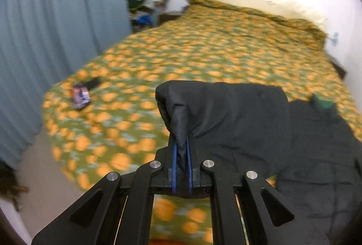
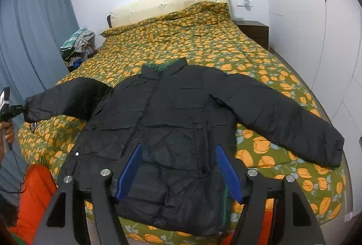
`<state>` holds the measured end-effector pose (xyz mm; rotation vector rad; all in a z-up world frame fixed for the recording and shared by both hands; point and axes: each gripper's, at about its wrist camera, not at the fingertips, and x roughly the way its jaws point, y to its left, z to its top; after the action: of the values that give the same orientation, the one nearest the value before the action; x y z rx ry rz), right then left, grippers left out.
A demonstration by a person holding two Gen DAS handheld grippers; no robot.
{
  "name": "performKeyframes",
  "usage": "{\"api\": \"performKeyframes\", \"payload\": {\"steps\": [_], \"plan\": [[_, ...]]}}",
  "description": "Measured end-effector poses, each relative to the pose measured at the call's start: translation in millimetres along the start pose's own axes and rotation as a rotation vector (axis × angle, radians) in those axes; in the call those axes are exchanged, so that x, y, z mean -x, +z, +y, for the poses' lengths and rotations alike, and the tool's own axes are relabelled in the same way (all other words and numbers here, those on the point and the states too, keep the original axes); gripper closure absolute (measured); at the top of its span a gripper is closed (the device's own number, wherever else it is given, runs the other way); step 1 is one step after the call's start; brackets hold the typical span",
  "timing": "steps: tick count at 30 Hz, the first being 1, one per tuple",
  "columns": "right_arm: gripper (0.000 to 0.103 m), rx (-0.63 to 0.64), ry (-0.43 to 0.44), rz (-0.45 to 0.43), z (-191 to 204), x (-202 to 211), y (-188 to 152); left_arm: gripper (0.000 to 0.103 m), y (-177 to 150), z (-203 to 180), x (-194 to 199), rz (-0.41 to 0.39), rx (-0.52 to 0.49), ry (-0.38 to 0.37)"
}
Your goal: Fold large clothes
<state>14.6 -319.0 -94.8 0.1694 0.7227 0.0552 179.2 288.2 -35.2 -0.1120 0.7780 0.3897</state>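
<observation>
Black quilted fabric is recorded first in the left wrist view: the cuff of a jacket sleeve is seen clamped between the blue pads of the left gripper, the jaws brought together on a pinch of cloth. The sleeve is held lifted off the bedspread, presumably so that it can be carried across the body for a fold. The rest of the jacket is spread toward the right side of the bed. A small printed packet and a dark flat item beside it are noted near the left edge of the bed. Grey-blue curtains are hung along that side. The view is blurred.

In the right wrist view the jacket is shown laid front-up across the foot of the bed, collar toward the pillows, hem at the near edge. Its other sleeve is stretched flat toward the right edge. The raised sleeve is drawn out past the left edge, where the other tool and a hand are glimpsed. The right gripper is held above the lower front of the jacket with its jaws apart and nothing between the pads, judged to be ready for a second grip. An orange garment is noted at the near left corner.
</observation>
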Motion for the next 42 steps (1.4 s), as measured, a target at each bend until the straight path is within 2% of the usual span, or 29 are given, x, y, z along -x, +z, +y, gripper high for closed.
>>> {"api": "performKeyframes", "payload": {"steps": [2,5,8,12,13,14,15,16,17,20,22,23,25,28,31,33,36,37,38,39,41,42], "plan": [[0.034,0.000,0.017,0.006,7,-3,-2,0.097,-8,19,-16,0.019,0.005,0.058],[0.034,0.006,0.042,0.024,17,-9,-3,0.098,-20,38,-58,0.092,0.028,0.118],[0.034,0.016,0.063,0.041,27,-11,-5,0.098,-31,47,-93,0.147,0.064,0.145],[0.034,0.037,0.050,0.047,33,-4,-7,0.096,-44,48,-103,0.177,0.112,0.170],[0.034,0.038,0.042,0.047,32,-2,-7,0.091,-46,48,-99,0.178,0.120,0.166],[0.034,0.037,0.033,0.048,30,0,-8,0.076,-46,46,-96,0.180,0.120,0.158],[0.034,0.031,0.018,0.053,26,1,-10,0.066,-47,45,-91,0.174,0.115,0.154],[0.034,0.021,0.005,0.063,20,1,-10,0.049,-48,43,-80,0.156,0.104,0.154],[0.034,0.009,-0.004,0.073,15,0,-12,0.040,-48,41,-72,0.136,0.092,0.149],[0.033,-0.031,-0.036,0.118,-4,-3,-19,0.033,-52,22,-38,0.104,0.042,0.051],[0.033,-0.059,-0.058,0.161,-20,-7,-23,0.026,-60,2,-18,0.134,0.003,-0.080],[0.033,-0.077,-0.068,0.190,-29,-10,-25,0.020,-67,-13,-9,0.163,-0.031,-0.169],[0.033,-0.113,-0.074,0.260,-48,-19,-32,0.016,-88,-51,5,0.246,-0.130,-0.348],[0.033,-0.134,-0.046,0.355,-67,-36,-45,0.016,-127,-108,11,0.346,-0.273,-0.462],[0.033,-0.152,0.007,0.439,-78,-59,-59,0.017,-164,-149,-4,0.443,-0.352,-0.497],[0.033,-0.185,0.048,0.491,-85,-80,-69,0.017,-183,-161,-19,0.509,-0.349,-0.498],[0.033,-0.222,0.057,0.553,-92,-100,-81,0.018,-202,-169,-39,0.590,-0.320,-0.501],[0.033,-0.241,0.073,0.559,-95,-104,-84,0.026,-206,-170,-41,0.595,-0.322,-0.499],[0.034,-0.252,0.093,0.555,-95,-105,-86,0.056,-208,-171,-41,0.598,-0.324,-0.506],[0.040,-0.259,0.123,0.539,-94,-104,-86,0.073,-211,-173,-41,0.611,-0.321,-0.528],[0.063,-0.228,0.126,0.524,-89,-100,-84,0.084,-214,-176,-39,0.607,-0.324,-0.525],[0.069,-0.204,0.108,0.525,-85,-100,-84,0.085,-215,-178,-38,0.603,-0.334,-0.525]]}}
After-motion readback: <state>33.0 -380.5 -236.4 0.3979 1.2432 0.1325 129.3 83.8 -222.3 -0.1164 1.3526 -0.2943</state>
